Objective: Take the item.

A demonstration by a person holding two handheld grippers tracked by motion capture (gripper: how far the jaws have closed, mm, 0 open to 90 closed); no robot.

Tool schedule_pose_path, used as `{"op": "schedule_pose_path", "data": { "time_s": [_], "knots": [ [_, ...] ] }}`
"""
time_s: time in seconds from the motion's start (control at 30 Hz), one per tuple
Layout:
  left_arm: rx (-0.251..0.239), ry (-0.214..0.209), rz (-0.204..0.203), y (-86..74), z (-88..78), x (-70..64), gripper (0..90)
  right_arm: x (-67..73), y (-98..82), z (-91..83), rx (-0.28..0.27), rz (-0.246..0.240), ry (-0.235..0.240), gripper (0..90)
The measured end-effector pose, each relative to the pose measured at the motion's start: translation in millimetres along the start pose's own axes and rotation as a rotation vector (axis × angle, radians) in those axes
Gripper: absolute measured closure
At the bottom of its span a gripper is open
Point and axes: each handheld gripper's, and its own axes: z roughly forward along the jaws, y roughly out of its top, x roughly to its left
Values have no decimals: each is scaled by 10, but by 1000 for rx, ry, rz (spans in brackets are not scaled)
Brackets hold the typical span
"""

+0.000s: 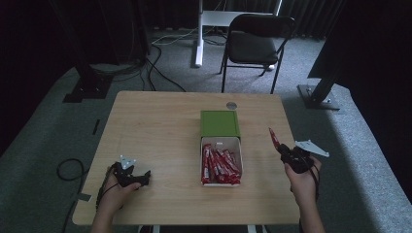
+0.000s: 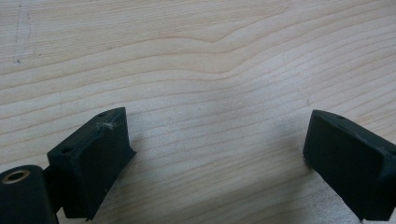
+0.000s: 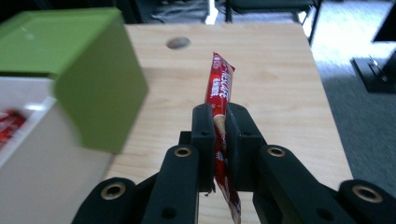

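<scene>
**Right of the box: one red sachet held clear of the rest**

Beside the white tray's right wall, the right gripper [image 3: 220, 128] has its jaws clamped on a red stick sachet [image 3: 220, 88]. Its long axis runs up and away from the jaws, tipped toward the far edge of the surface [image 1: 160, 121]. More sachets [image 1: 219, 165] lie in the open white tray [image 1: 237, 141], which slides out of a green sleeve [image 1: 219, 124] left of that hand. The left gripper [image 2: 219, 154] rests well apart, jaws wide and empty. Sachet lettering is too blurred to read.
</scene>
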Motion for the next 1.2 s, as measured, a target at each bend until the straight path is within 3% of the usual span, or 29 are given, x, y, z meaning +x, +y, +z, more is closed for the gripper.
{"op": "schedule_pose_path", "data": {
  "time_s": [0.4, 0.7, 1.2],
  "knots": [
    [0, 0, 0, 0, 0, 0, 82, -263, -327, 245, 64, 20, -116, 825],
    [0, 0, 0, 0, 0, 0, 82, -417, -475, 318, 107, 7, -183, 824],
    [0, 0, 0, 0, 0, 0, 82, -507, -682, 376, 164, 21, -181, 809]
  ]
}}
